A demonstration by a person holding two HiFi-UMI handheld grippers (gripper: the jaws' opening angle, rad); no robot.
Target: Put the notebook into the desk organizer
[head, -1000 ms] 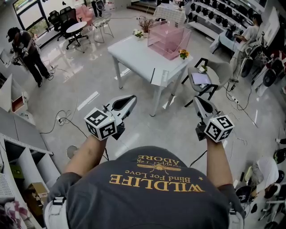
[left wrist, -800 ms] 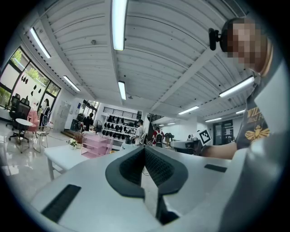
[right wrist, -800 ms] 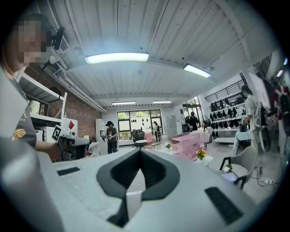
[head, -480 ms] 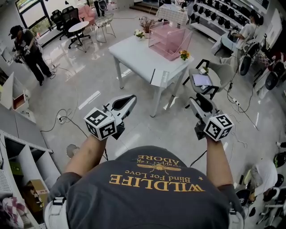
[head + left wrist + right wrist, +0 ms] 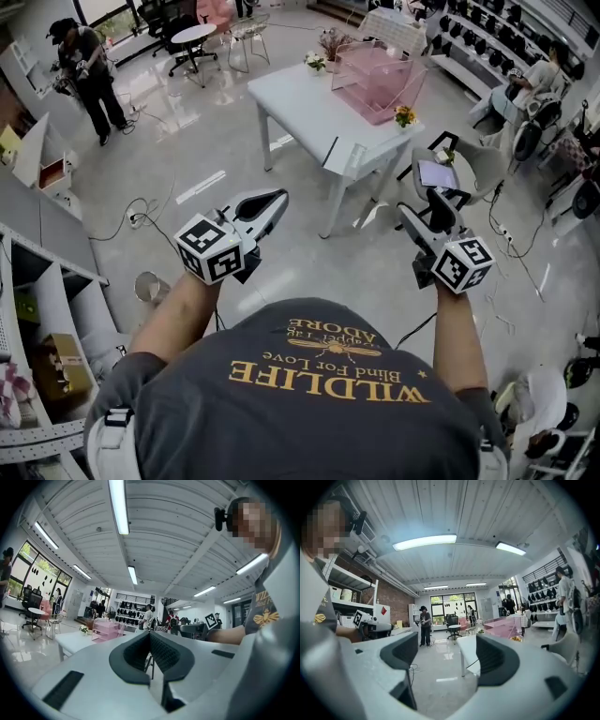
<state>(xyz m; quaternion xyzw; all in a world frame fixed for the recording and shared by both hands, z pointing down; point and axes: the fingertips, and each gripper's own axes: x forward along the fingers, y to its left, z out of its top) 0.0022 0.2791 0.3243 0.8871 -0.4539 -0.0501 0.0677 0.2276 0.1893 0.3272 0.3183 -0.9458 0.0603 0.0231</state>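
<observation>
A pink see-through desk organizer (image 5: 380, 80) stands at the far end of a white table (image 5: 300, 98), well ahead of me. A flat pale thing (image 5: 340, 155) lies at the table's near corner; I cannot tell if it is the notebook. Both grippers hang in the air in front of my chest, far from the table. My left gripper (image 5: 279, 198) is shut and holds nothing, its pads meeting (image 5: 150, 635). My right gripper (image 5: 422, 208) is opening its jaws, which stand wide apart (image 5: 445, 653) with only floor between them. The organizer (image 5: 506, 623) shows beyond the right pad.
A person in dark clothes (image 5: 89, 80) stands at the back left. Grey shelves (image 5: 37, 309) run along the left. A chair with a flat item on its seat (image 5: 439, 175) stands right of the table. Cables (image 5: 141, 211) cross the floor. Small flower pots (image 5: 405, 115) sit on the table.
The right gripper's jaws have gone from shut to wide open. The head view has shifted a little to the left. The left gripper has stayed shut.
</observation>
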